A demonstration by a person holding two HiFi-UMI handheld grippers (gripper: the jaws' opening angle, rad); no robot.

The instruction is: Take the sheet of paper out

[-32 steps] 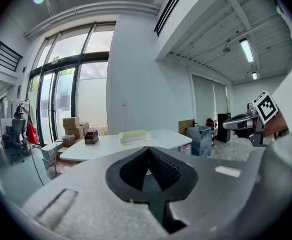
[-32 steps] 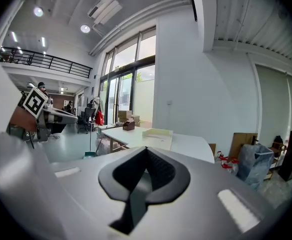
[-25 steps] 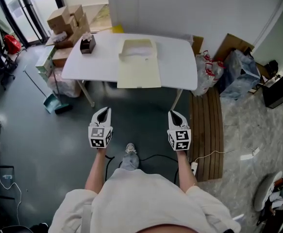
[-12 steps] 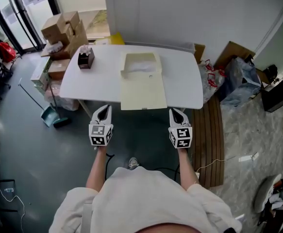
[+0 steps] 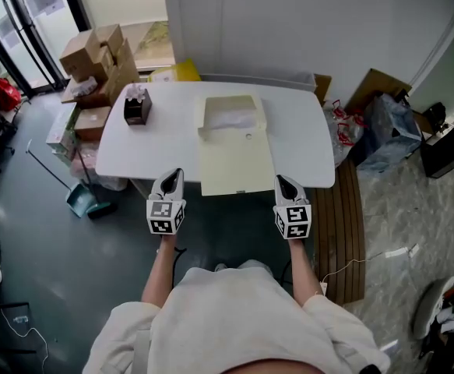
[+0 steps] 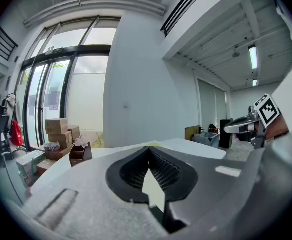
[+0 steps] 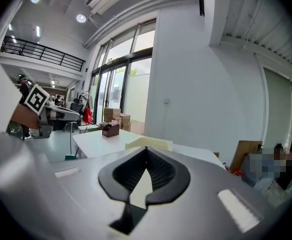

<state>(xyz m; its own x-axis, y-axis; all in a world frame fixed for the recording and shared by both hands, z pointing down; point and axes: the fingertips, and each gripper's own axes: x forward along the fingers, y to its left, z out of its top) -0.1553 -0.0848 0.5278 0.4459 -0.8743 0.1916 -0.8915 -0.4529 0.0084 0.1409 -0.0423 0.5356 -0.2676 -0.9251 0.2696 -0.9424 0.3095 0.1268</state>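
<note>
A cream file box [image 5: 234, 142] lies open on the white table [image 5: 160, 150], its long flap reaching the table's front edge. White paper [image 5: 233, 120] shows in the box's far tray. My left gripper [image 5: 175, 174] is shut and empty, held in the air just short of the table's front edge, left of the flap. My right gripper [image 5: 281, 180] is shut and empty too, at the front edge to the right of the flap. In the left gripper view the gripper [image 6: 148, 149] points over the table; in the right gripper view the gripper [image 7: 147, 149] faces the box [image 7: 148, 144].
A dark tissue box [image 5: 136, 107] stands on the table's left part. Cardboard boxes [image 5: 98, 53] are stacked behind the table at the left, and a dustpan [image 5: 85, 201] lies on the floor below them. Bags [image 5: 382, 123] and wooden slats [image 5: 343, 232] lie on the right.
The person has stepped forward: the table and the file box have come nearer, and both grippers now reach the table's front edge. Both stay shut.
</note>
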